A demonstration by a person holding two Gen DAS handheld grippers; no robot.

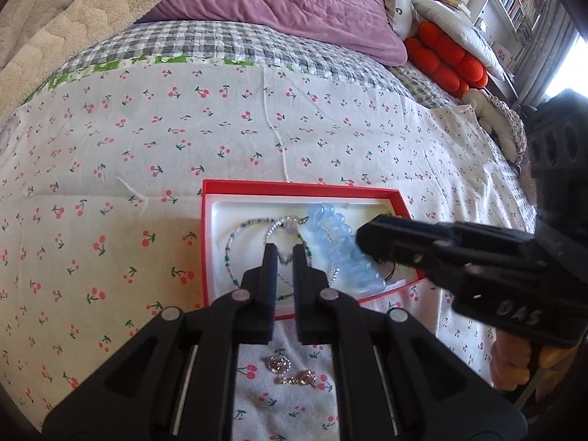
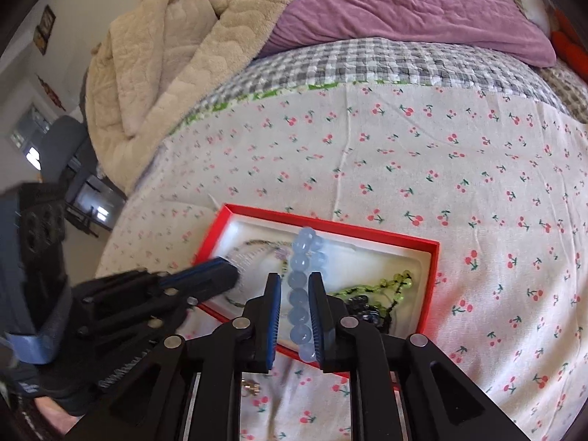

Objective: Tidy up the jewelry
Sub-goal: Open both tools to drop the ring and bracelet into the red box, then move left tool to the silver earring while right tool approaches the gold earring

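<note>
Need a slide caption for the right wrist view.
Right gripper holds blue bead bracelet over red jewelry box on bed.

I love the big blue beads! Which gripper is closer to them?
Right. The right gripper has the blue bead bracelet between its fingers, over the red box. The left gripper points at the thin necklaces beside it.

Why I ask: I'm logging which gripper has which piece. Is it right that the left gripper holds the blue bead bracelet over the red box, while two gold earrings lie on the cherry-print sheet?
Not quite: the right gripper, not the left, holds the blue bead bracelet over the red box, as the right wrist view shows. The two gold earrings do lie on the cherry-print sheet.
</note>
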